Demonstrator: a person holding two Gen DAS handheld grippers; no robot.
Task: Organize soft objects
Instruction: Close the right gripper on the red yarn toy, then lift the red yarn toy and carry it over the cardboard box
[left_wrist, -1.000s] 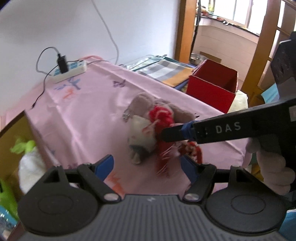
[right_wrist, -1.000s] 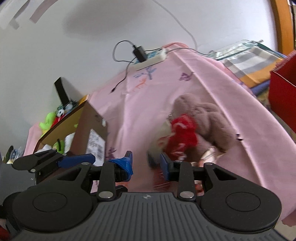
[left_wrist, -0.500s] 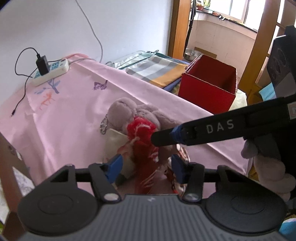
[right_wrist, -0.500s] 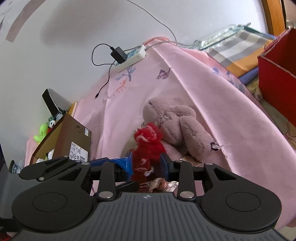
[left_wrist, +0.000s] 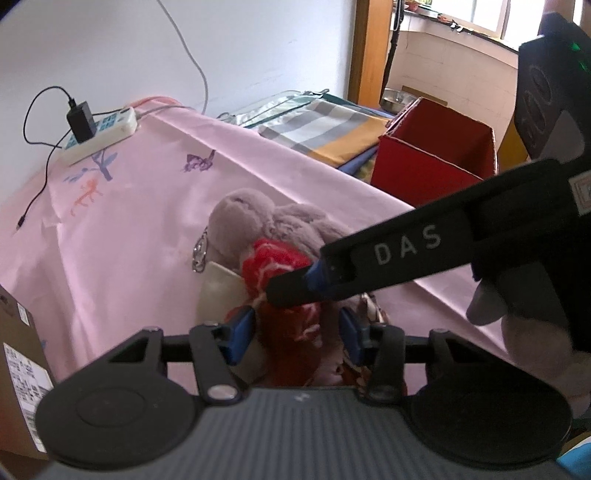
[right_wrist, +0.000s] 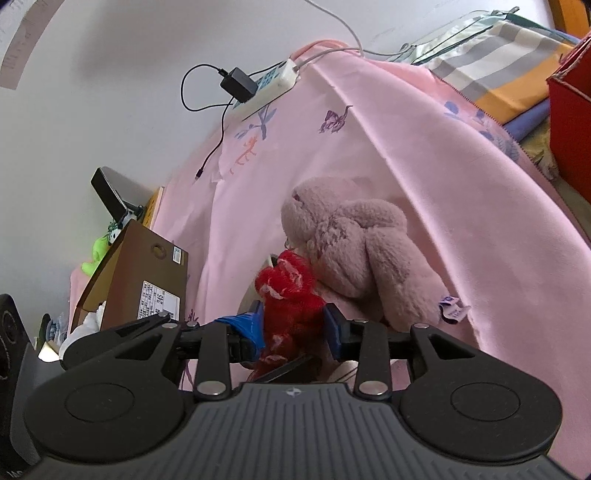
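Now mid-pick: your right gripper (right_wrist: 293, 328) pinches red plush (right_wrist: 288, 295); left gripper (left_wrist: 297, 332) spread wide around it. Next, lift toward cardboard box (right_wrist: 147, 273).

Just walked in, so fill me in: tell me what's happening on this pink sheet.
A person with a gripper in each hand is sorting soft toys. The right gripper is clamped on a red fuzzy toy lying against a pink plush bunny. The left gripper straddles the same red toy, jaws open. A brown box sits to the left.
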